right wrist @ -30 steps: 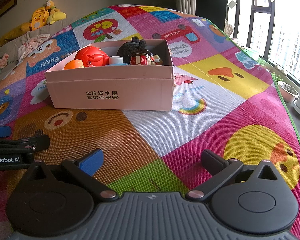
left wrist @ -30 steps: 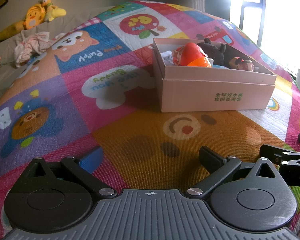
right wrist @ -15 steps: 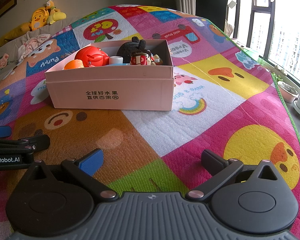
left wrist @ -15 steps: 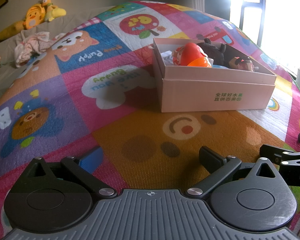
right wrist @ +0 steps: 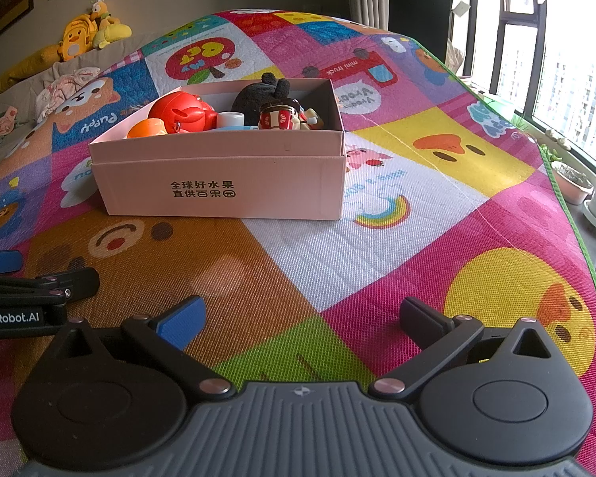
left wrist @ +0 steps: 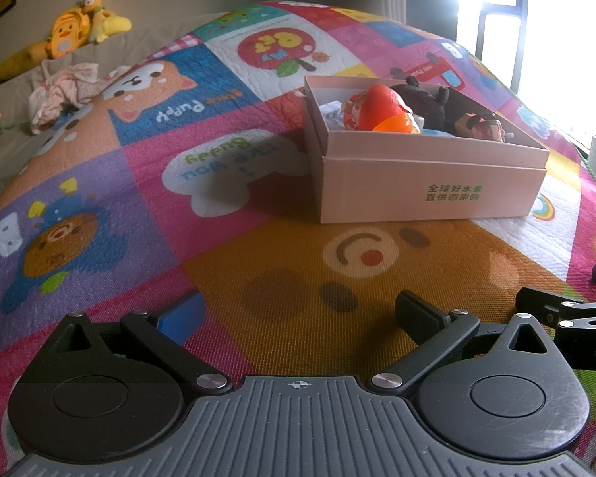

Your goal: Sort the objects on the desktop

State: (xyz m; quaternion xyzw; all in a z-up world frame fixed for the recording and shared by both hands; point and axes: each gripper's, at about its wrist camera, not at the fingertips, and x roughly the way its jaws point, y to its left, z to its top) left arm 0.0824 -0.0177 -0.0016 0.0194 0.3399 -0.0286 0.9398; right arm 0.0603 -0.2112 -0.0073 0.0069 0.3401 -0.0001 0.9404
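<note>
A pale pink cardboard box point(left wrist: 433, 189) point(right wrist: 222, 175) stands on the colourful play mat. Inside lie a red toy point(right wrist: 180, 113) point(left wrist: 377, 105), an orange ball point(right wrist: 147, 129) point(left wrist: 397, 124), a black plush point(right wrist: 258, 97) point(left wrist: 421, 101) and a small figurine point(right wrist: 284, 117) point(left wrist: 482, 129). My left gripper point(left wrist: 298, 310) hovers open over the orange bear patch, well short of the box, nothing between its fingers. My right gripper point(right wrist: 302, 314) is open too, empty, over the green and pink patches. Each gripper shows at the edge of the other's view.
The play mat point(right wrist: 437, 214) covers the surface and ends at a green border on the right. Beyond it stand plant pots point(right wrist: 576, 187) and a window. Yellow plush toys point(right wrist: 87, 31) and crumpled cloth point(left wrist: 59, 91) lie on a sofa at far left.
</note>
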